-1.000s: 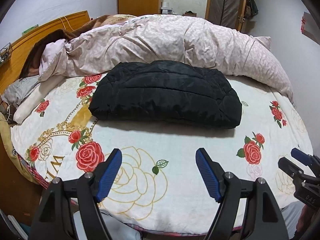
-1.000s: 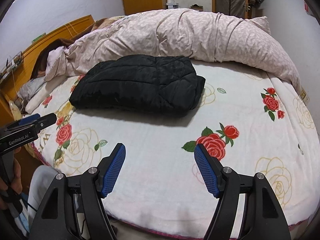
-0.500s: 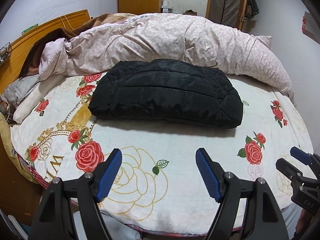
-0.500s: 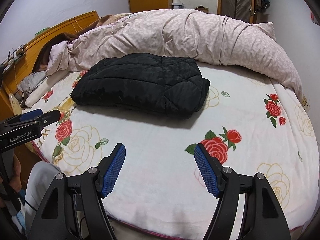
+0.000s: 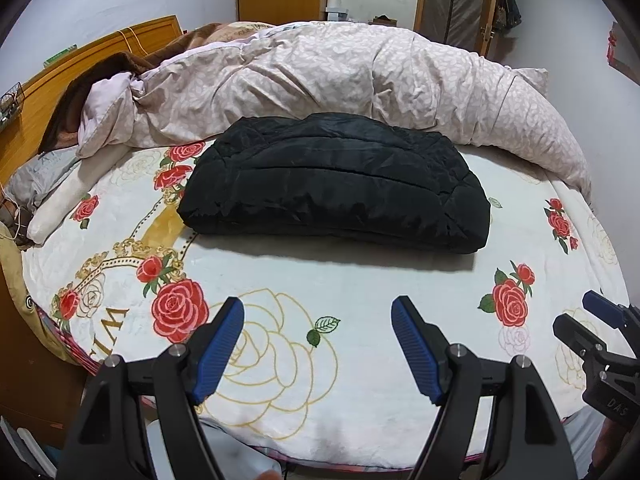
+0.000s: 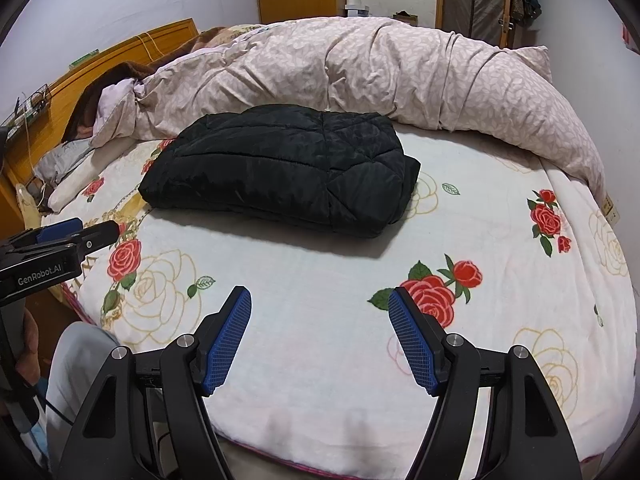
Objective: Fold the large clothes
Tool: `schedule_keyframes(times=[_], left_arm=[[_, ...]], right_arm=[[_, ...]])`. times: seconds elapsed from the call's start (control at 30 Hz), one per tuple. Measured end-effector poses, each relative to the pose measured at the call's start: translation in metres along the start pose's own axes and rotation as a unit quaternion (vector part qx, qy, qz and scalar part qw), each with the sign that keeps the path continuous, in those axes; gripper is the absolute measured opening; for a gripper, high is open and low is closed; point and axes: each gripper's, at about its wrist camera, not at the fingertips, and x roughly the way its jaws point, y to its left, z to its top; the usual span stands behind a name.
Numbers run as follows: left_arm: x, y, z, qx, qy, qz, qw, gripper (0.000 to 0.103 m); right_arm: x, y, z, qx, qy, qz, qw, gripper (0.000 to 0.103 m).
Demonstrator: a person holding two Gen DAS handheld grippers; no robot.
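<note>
Bare blanket before folded jacket; duvet behind.

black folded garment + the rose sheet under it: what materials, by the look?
Black garment: looks like thin synthetic shell, nylon or polyester, slight sheen, quilted stitch lines, puffy padding; filling not visible. Rose sheet: looks like soft matte plush or fleece, printed roses, fuzzy surface without gloss; fibre type cannot be told.

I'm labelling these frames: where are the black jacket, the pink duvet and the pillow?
black jacket [image 5: 332,184], left wrist view, middle of its folded top.
pink duvet [image 6: 360,72], right wrist view, middle of the bunched roll.
pillow [image 5: 60,208], left wrist view, its long white side.
</note>
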Motion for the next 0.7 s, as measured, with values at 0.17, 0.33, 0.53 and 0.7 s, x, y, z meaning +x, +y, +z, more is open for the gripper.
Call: schedule_keyframes(times=[0.17, 0.33, 0.53, 0.7], left_arm=[[-0.0007, 0.0010, 0.0001, -0.002, -0.002, -0.006, 1.0000, 0.078], [-0.0020, 0.0018, 0.0008, -0.002, -0.004, -0.007, 1.0000, 0.078], [-0.0023, 0.0023, 0.0010, -0.004, -0.003, -0.008, 1.0000, 0.078], [-0.0022, 0.0044, 0.0015, -0.006, -0.001, -0.010, 0.9999, 0.078]], right_arm=[[0.0003, 0.0000, 0.0000, 0.001, 0.001, 0.000, 1.000, 0.071], [0.0001, 0.0008, 0.0004, 0.000, 0.000, 0.000, 1.000, 0.071], [0.0004, 0.0006, 0.0008, 0.000, 0.000, -0.002, 1.000, 0.071], [0.0001, 0.0008, 0.0008, 0.000, 0.000, -0.001, 1.000, 0.071]])
